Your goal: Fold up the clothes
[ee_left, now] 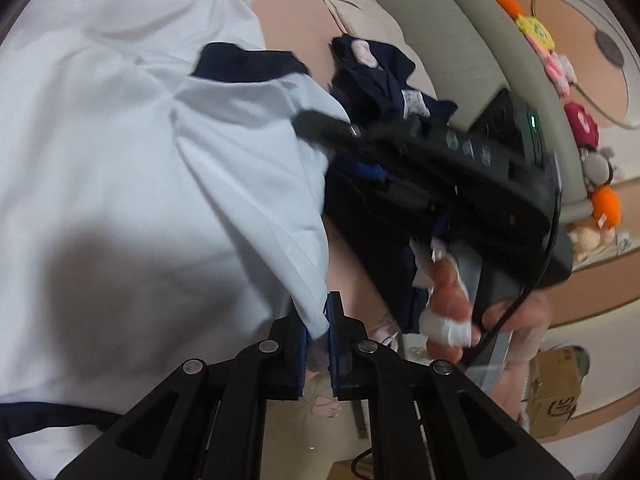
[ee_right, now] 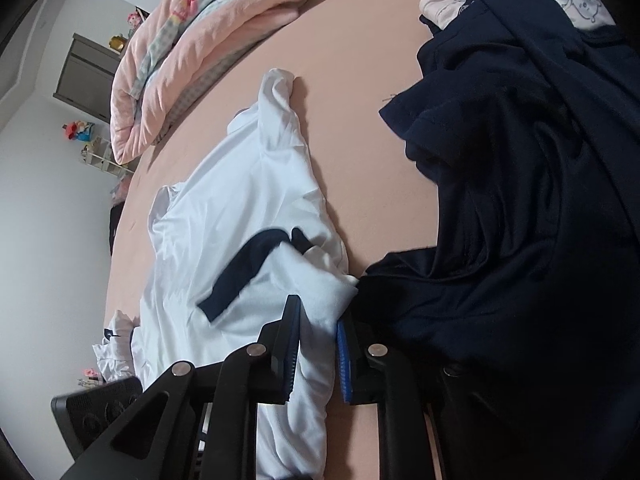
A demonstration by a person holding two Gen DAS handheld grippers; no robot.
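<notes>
White shirt: a white shirt (ee_right: 240, 208) with navy trim lies spread and rumpled on the bed, one end stretching away towards the far side, the near edge bunched up at both grippers.
Navy trim: a dark band (ee_right: 248, 264) curves across the near part of the shirt; in the left wrist view the same dark edging (ee_left: 244, 60) shows at a fold of the white cloth.
Left gripper: the left gripper (ee_left: 318, 336) has its blue-padded jaws drawn together, pinching a hanging corner of the white shirt (ee_left: 160, 160) between them.
Right gripper: the right gripper (ee_right: 318, 344) has its jaws clamped on a thick fold of the white shirt that runs down between the blue pads.
Right hand: in the left wrist view a hand (ee_left: 460, 312) with white wrapping on the fingers grips the handle of the other black gripper body (ee_left: 440, 176), whose tip meets the shirt's edge.
Navy clothes: a heap of dark navy garments (ee_right: 520, 160) lies just beside the shirt, touching its near edge.
Bed: a pink sheet (ee_right: 360, 40) covers the bed under everything.
Blanket: a folded pink patterned blanket (ee_right: 200, 32) lies at the far edge of the bed, well apart from the shirt.
Plush toys: a row of coloured plush toys (ee_left: 536, 32) runs along the grey headboard (ee_left: 460, 40).
</notes>
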